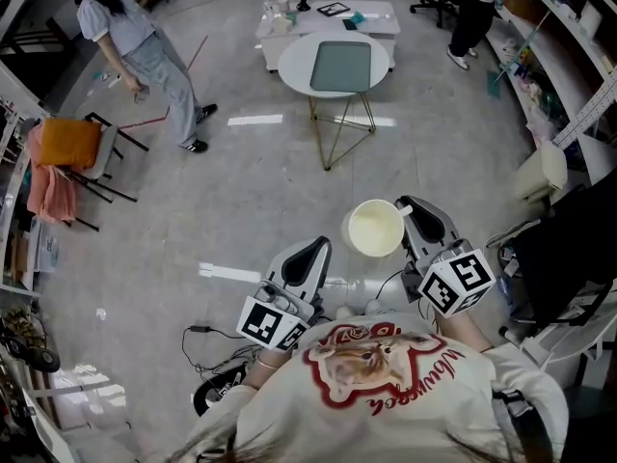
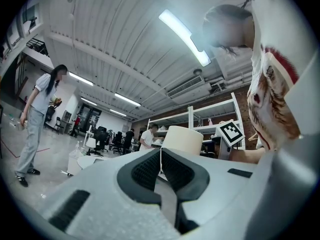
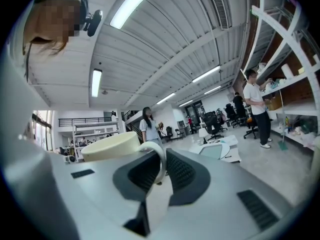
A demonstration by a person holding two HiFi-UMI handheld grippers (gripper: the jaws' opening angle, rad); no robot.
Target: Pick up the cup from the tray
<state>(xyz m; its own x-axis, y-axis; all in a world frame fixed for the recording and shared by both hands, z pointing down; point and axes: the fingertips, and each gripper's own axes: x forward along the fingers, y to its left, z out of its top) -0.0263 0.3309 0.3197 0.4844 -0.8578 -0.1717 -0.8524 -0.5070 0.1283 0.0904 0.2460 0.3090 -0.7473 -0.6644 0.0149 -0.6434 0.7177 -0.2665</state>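
A cream cup (image 1: 376, 229) hangs in the air in front of me, well away from the grey-green tray (image 1: 340, 66) on the round white table (image 1: 289, 64). My right gripper (image 1: 409, 212) is shut on the cup's handle. In the right gripper view the cup (image 3: 112, 146) sits left of the jaws, and its handle (image 3: 161, 160) is pinched between the pads of the right gripper (image 3: 163, 168). My left gripper (image 1: 316, 249) is held beside the cup, shut and holding nothing. From the left gripper (image 2: 161, 154) view, the cup (image 2: 182, 140) shows just beyond the closed jaws.
A person (image 1: 145, 46) stands at the far left near a chair with an orange cushion (image 1: 69, 145). Another person (image 1: 472, 8) stands by the shelves at the top right. A low white table (image 1: 328, 19) lies behind the round one. Cables (image 1: 207, 340) trail on the floor.
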